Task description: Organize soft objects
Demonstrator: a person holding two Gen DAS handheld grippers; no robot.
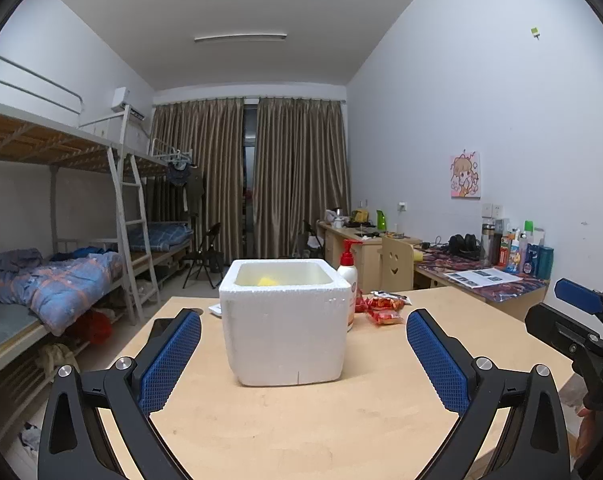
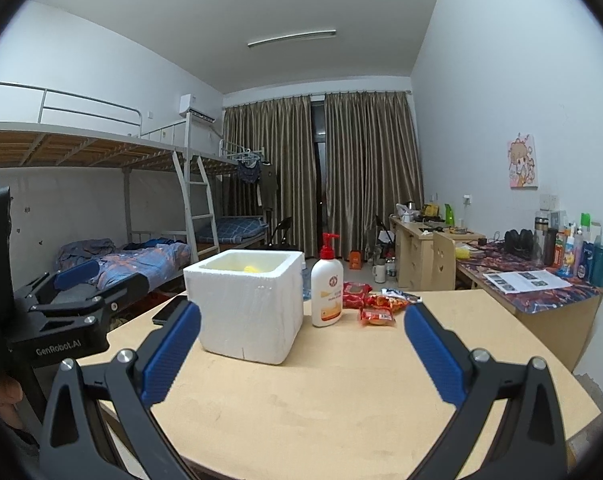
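Note:
A white foam box (image 1: pixel 285 320) stands on the light wooden table (image 1: pixel 301 420), with a yellow soft object (image 1: pixel 267 281) inside it. The box also shows in the right wrist view (image 2: pixel 247 304), with the yellow object (image 2: pixel 250 269) just visible over its rim. My left gripper (image 1: pixel 303 334) is open and empty, its blue pads either side of the box but nearer the camera. My right gripper (image 2: pixel 301 330) is open and empty, in front of the box and the bottle. Red snack packets (image 2: pixel 375 308) lie right of the bottle.
A white lotion bottle with a red pump (image 2: pixel 327 292) stands just right of the box. A dark phone (image 2: pixel 169 308) lies at the table's left edge. Bunk beds (image 1: pixel 61 240) stand on the left, desks with clutter (image 2: pixel 533 280) on the right.

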